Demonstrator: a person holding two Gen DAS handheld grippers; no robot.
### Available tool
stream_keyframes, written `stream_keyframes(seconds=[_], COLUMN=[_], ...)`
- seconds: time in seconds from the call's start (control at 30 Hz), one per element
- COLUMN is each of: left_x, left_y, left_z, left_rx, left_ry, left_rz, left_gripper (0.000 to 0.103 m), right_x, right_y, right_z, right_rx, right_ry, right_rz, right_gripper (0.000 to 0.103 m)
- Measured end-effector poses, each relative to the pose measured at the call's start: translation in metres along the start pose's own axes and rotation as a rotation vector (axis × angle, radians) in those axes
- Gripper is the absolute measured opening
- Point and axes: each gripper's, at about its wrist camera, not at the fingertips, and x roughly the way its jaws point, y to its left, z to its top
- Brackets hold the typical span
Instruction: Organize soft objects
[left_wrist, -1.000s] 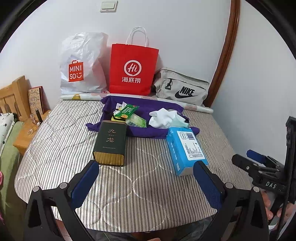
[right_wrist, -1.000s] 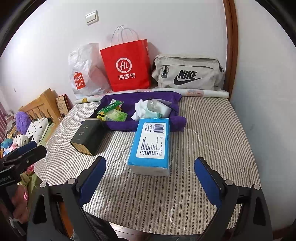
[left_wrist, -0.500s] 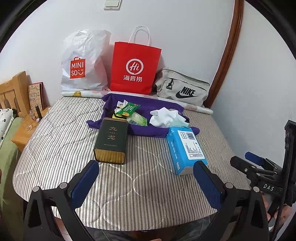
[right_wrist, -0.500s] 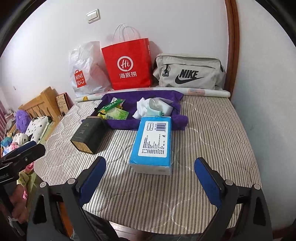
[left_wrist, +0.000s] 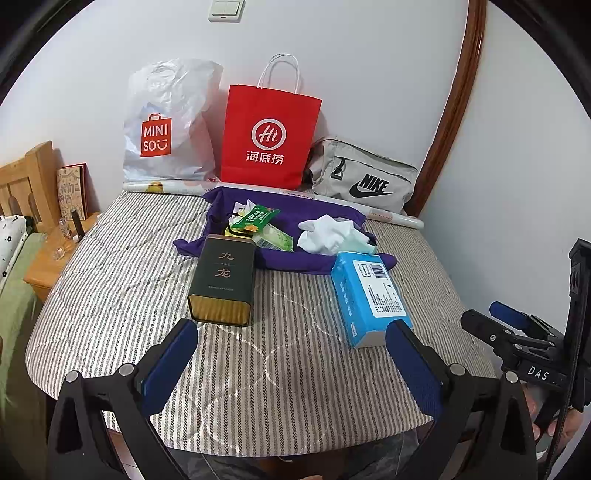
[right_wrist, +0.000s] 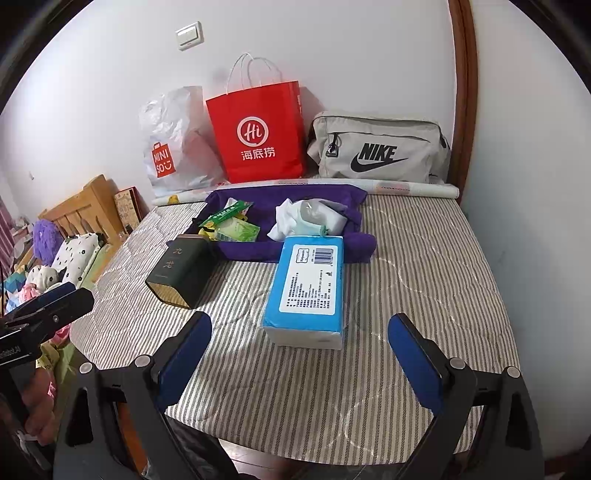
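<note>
The white plastic bag (left_wrist: 168, 122) is showing "MINI SO" in white letters on a little red bag picture with a smile. The red paper bag (left_wrist: 269, 136) is wearing a white ring with "Hi" and 海底捞 below it. The grey pouch (right_wrist: 376, 147) is saying "NIKE" in black. The dark green tin (left_wrist: 223, 278) is showing 九龙 in gold. The black right gripper (left_wrist: 532, 350) is reading "DAS".

A light switch (left_wrist: 226, 10) is mounted on the white wall (left_wrist: 369, 55); below it, a wooden headboard (left_wrist: 26, 184) is seen leftward.
</note>
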Motion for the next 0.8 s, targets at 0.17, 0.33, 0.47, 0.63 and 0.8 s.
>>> stream_keyframes(seconds=[0.17, 0.33, 0.47, 0.63, 0.8], left_x=[-0.002, -0.004, -0.008, -0.01, -0.011], left_y=[-0.002, -0.003, -0.005, -0.006, -0.005], left_z=[-0.001, -0.001, -0.002, -0.002, -0.002], left_rx=[0.005, 0.006, 0.009, 0.009, 0.009], left_ry=[-0.001, -0.005, -0.01, -0.012, -0.012], left_rz=[0.005, 0.005, 0.004, 0.004, 0.003], left_gripper=[0.103, 0.103, 0.103, 0.103, 0.103], right_x=[-0.002, -0.005, -0.006, -0.008, -0.009], right_y=[0.0, 0.002, 0.004, 0.004, 0.004], right_z=[0.001, 0.001, 0.0, 0.0, 0.0], right_rx=[0.0, -0.005, -0.007, -0.007, -0.008], right_ry=[-0.004, -0.007, -0.009, -0.012, -0.013], right_rz=[0.001, 0.0, 0.001, 0.002, -0.001], right_gripper=[0.096, 0.096, 0.096, 0.096, 0.096])
